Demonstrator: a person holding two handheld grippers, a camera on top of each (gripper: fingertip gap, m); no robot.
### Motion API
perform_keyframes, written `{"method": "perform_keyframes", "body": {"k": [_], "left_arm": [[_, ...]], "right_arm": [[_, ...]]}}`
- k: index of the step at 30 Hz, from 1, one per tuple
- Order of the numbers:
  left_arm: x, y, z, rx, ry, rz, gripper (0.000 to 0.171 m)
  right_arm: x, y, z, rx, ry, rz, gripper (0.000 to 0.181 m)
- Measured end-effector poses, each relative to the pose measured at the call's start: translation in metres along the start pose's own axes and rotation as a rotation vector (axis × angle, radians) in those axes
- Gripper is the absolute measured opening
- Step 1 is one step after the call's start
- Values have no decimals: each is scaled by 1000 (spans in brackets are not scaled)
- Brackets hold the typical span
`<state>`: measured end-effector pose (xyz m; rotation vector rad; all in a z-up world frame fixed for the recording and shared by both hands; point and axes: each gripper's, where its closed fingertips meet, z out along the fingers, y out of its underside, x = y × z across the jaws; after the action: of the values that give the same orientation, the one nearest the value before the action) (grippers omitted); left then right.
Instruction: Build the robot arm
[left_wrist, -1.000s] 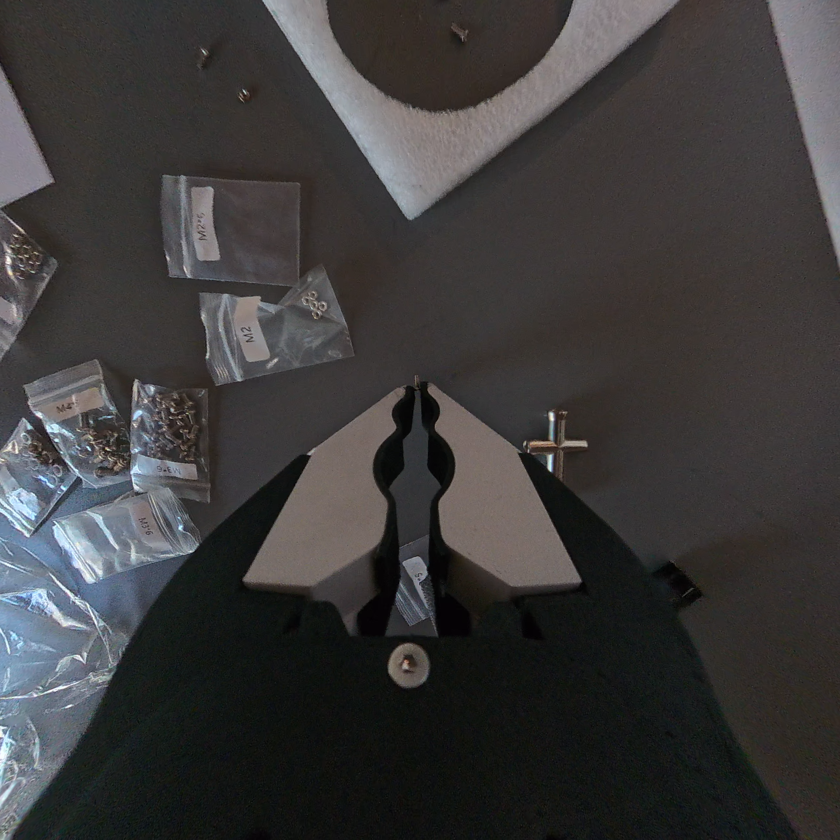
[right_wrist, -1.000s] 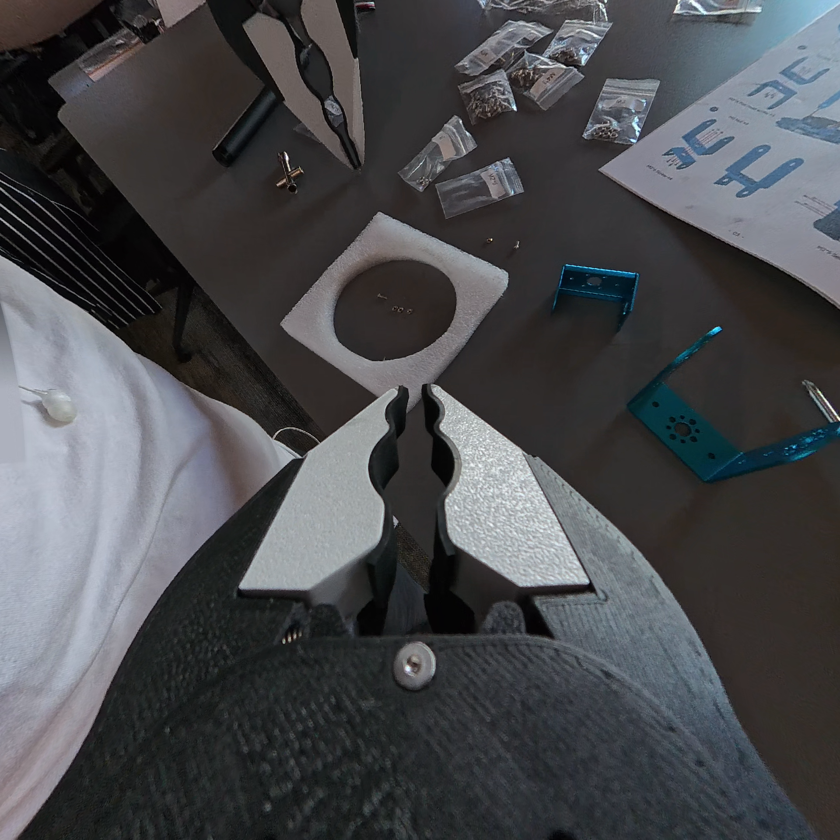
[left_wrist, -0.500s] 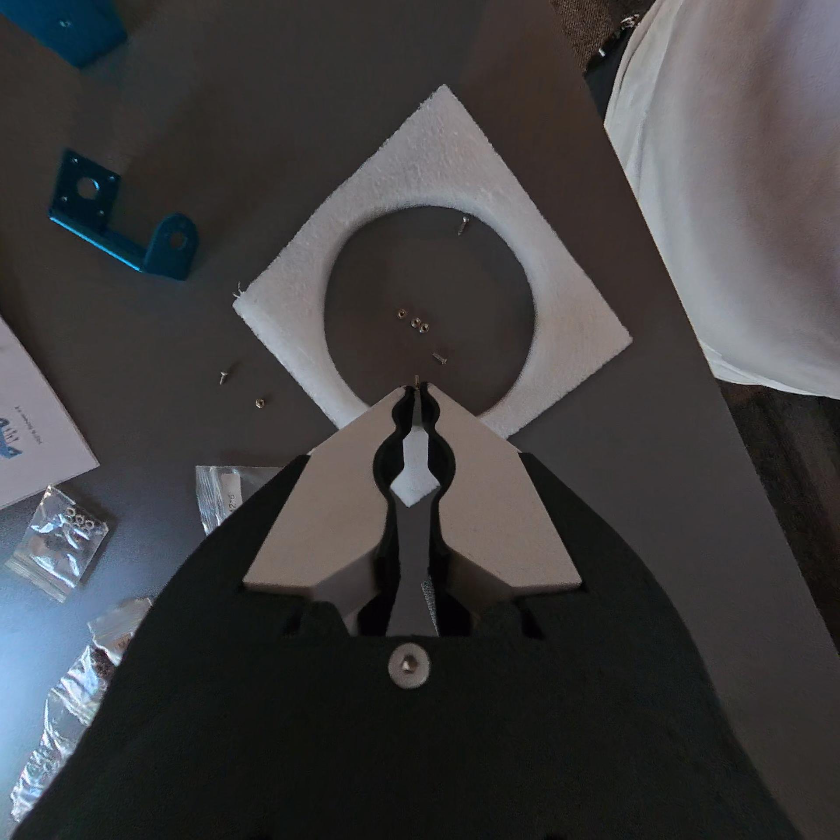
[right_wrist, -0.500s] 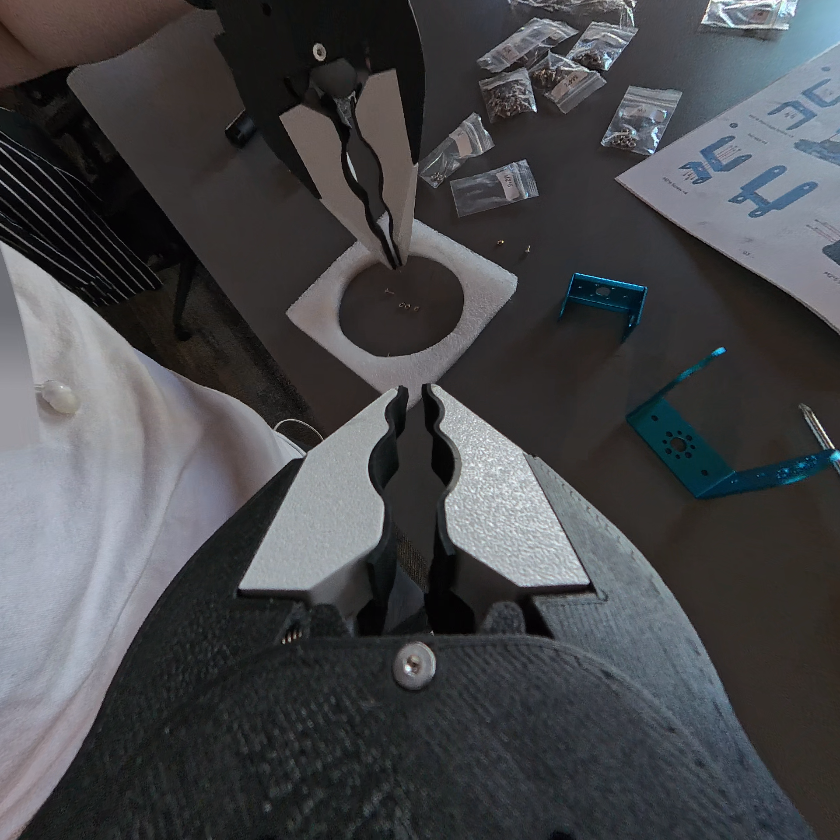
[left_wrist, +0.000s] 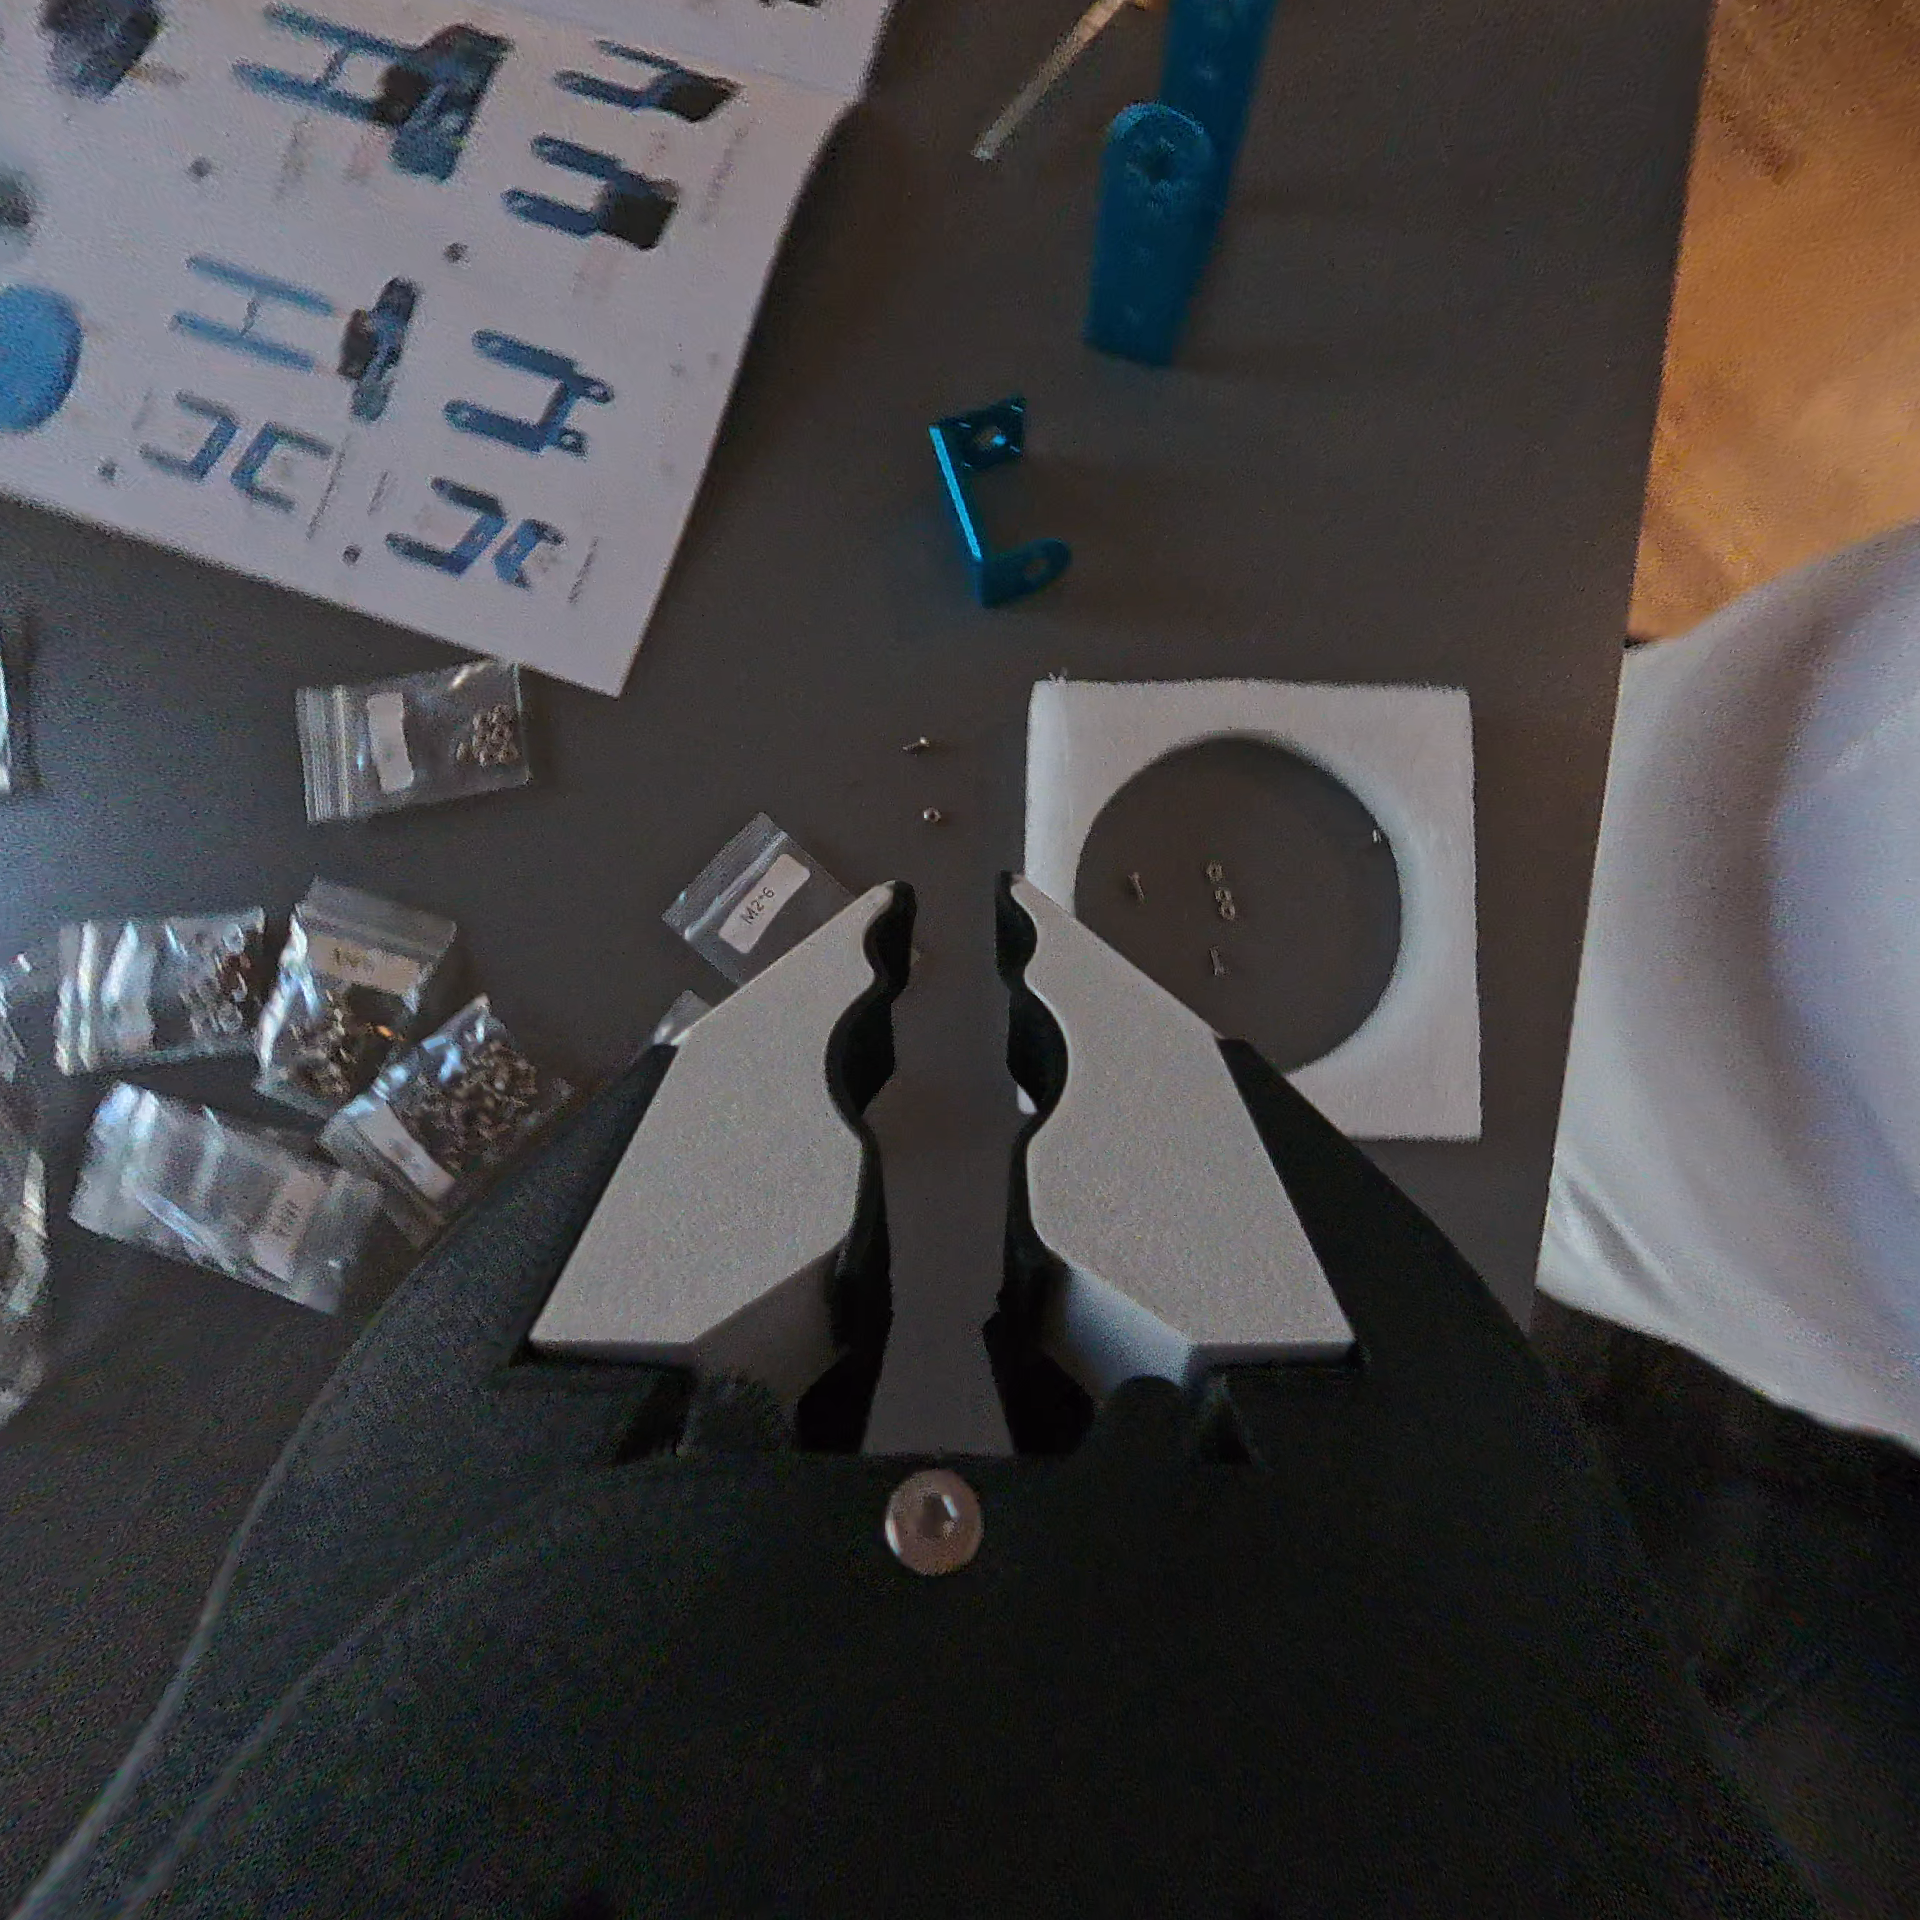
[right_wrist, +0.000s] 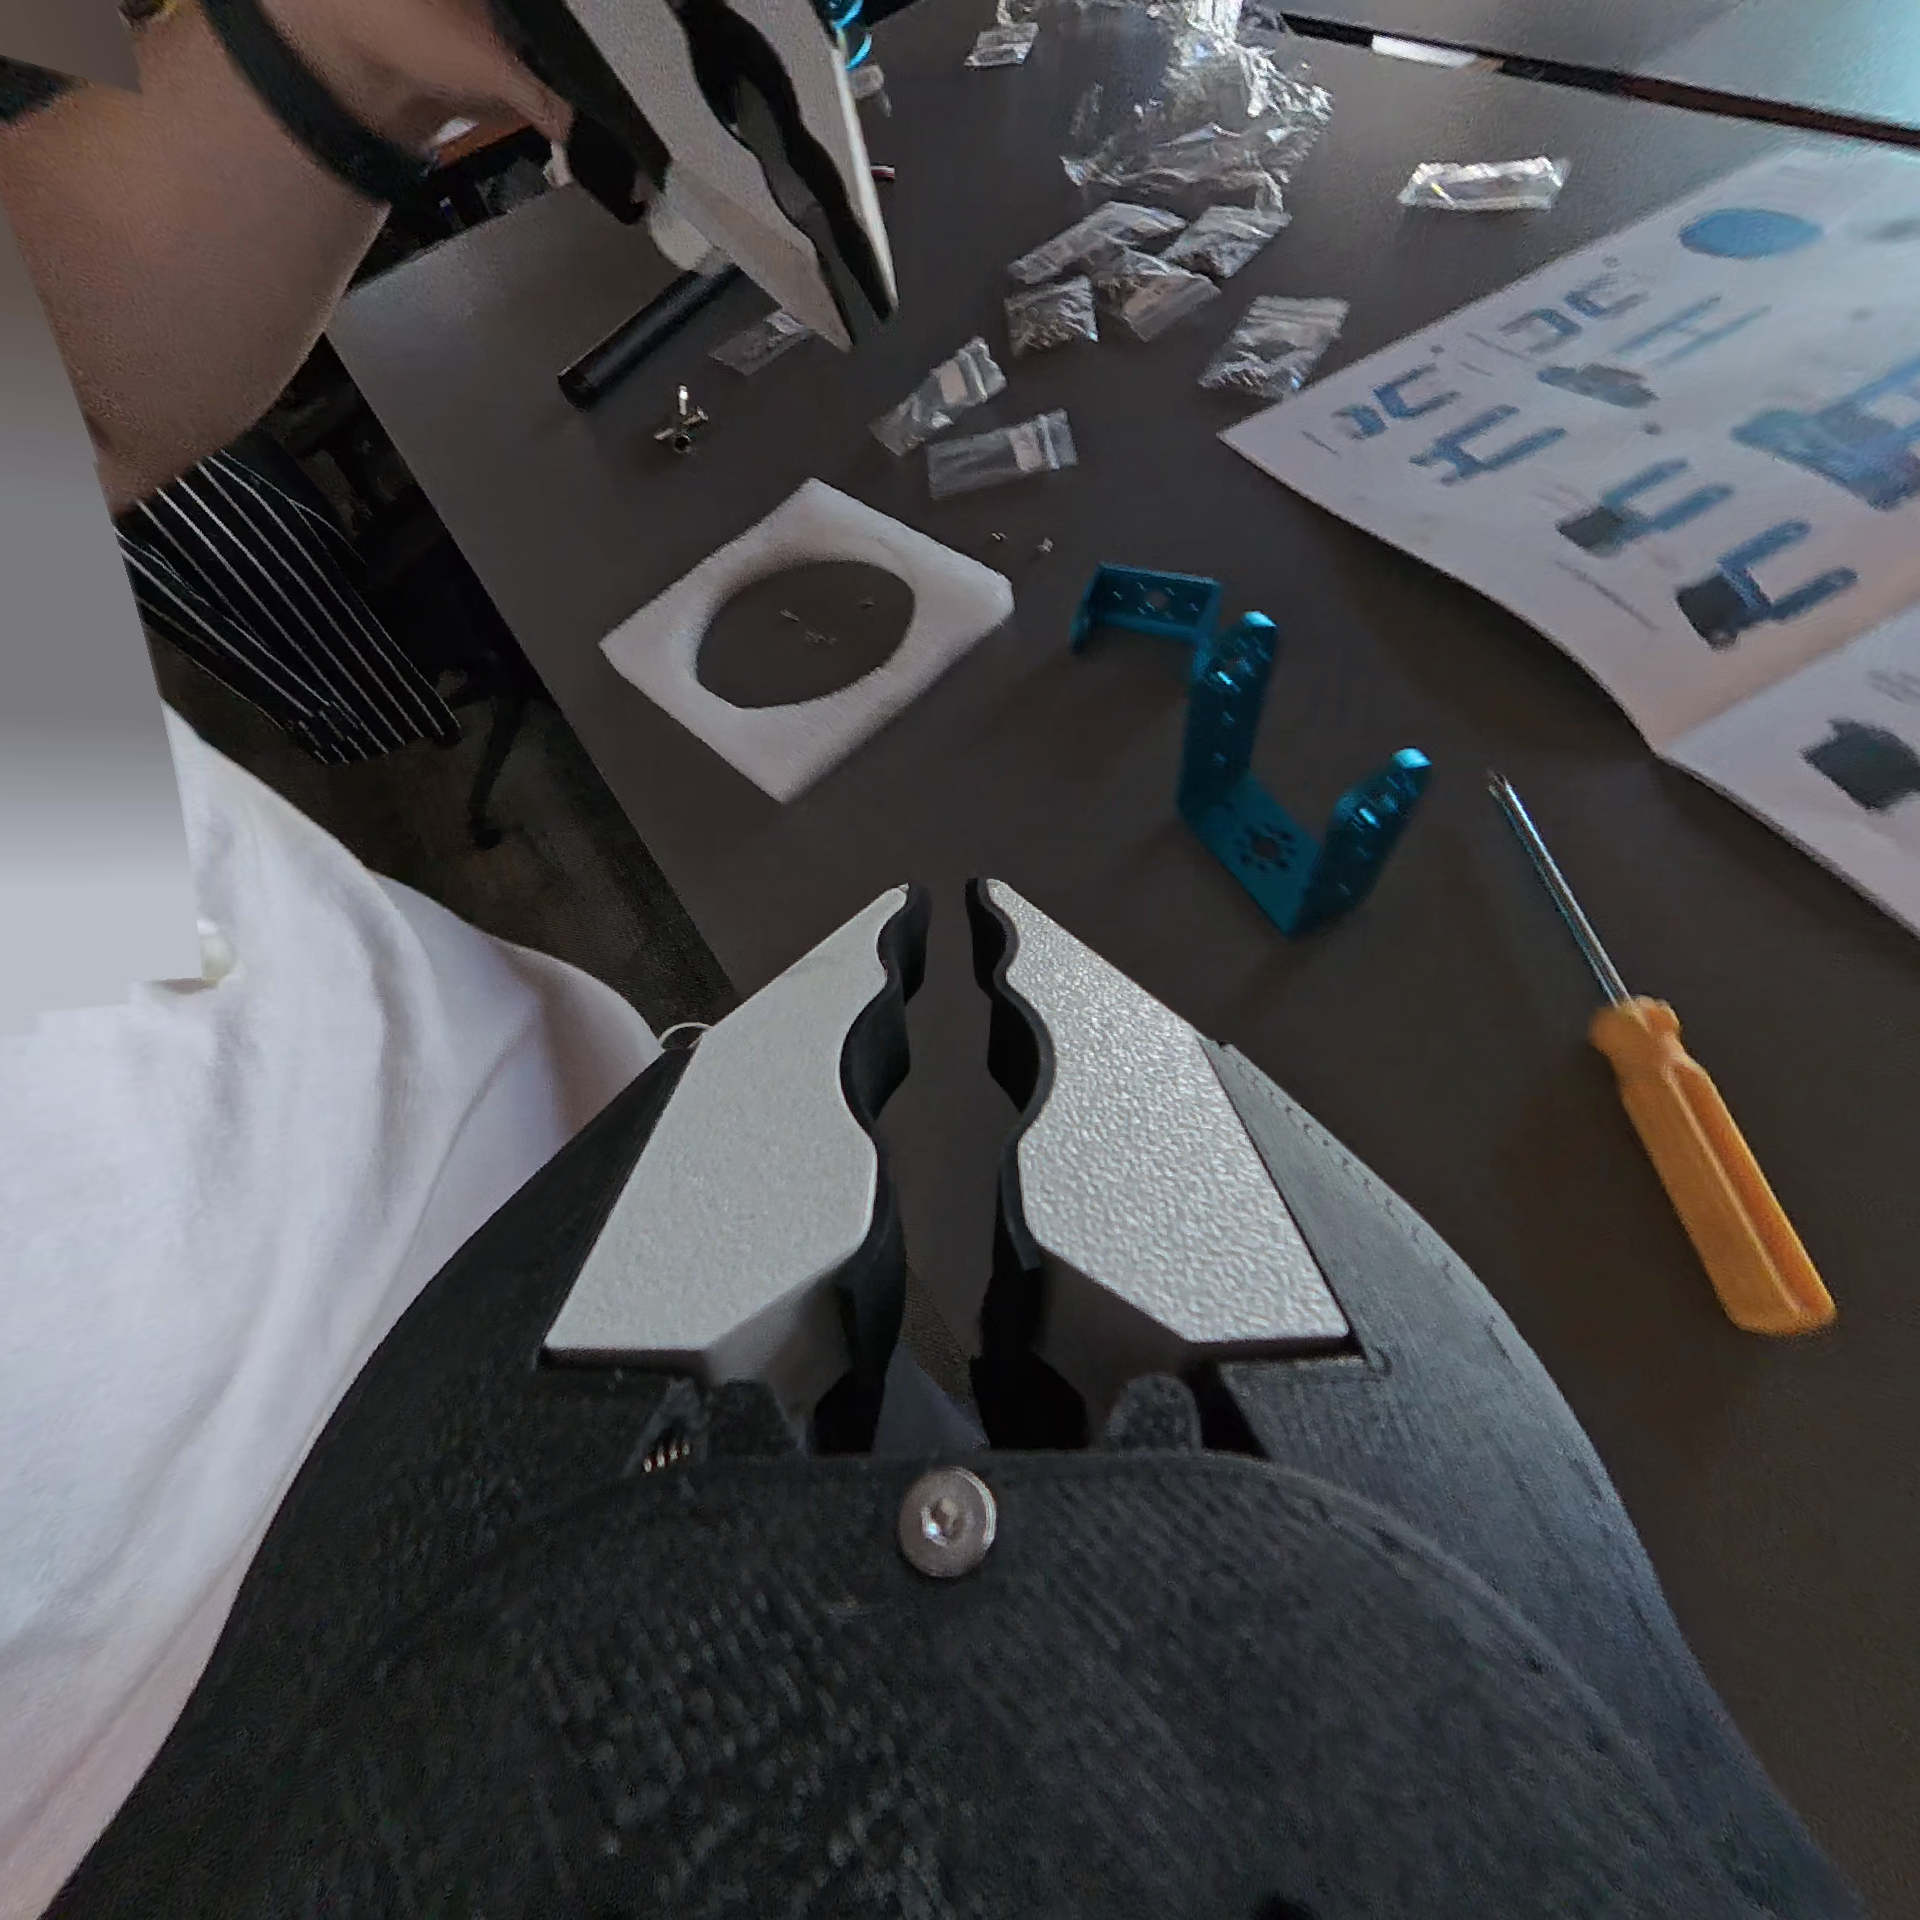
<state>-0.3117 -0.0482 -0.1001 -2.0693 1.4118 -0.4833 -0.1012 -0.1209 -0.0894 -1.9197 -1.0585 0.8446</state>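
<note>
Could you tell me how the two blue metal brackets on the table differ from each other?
The small blue bracket is short and squat; the large blue bracket is clearly bigger, with long arms. The small one lies nearer the white foam frame; the large one stands nearer the orange-handled screwdriver. Both are blue, perforated, U-shaped metal, and neither is held.

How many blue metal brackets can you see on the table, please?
2: a small bracket just right of the white foam square, and a larger bracket beside it, nearer the orange screwdriver.
</note>
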Motion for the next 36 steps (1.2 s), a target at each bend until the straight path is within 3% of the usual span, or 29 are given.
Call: {"method": "perform_keyframes", "body": {"k": [5, 10, 14, 18, 22, 29, 33, 36], "left_arm": [[12, -17, 9, 227, -94, -285, 14], [23, -24, 16, 264, -260, -441, 14], [34, -41, 20, 372, -232, -501, 8], [19, -19, 22, 330, -242, -505, 14], [5, -7, 25, 358, -204, -568, 17], [-25, 12, 35, 135, -307, -670, 22], [-19, -14, 62, 65, -309, -484, 17], [-19, 0, 77, -94, -289, -472, 19]], "right_arm": [[40, 15, -19, 6, 2, -10, 8], [65, 5, -8, 19, -29, -98, 16], [67, -18, 5, 87, -96, -139, 17], [85, -19, 21, 74, -79, -124, 33], [90, -24, 24, 106, -65, -139, 34], [109, -41, 22, 131, -109, -131, 33], [126, -43, 17, 69, -159, -197, 34], [140, -44, 14, 85, -204, -199, 32]]}}
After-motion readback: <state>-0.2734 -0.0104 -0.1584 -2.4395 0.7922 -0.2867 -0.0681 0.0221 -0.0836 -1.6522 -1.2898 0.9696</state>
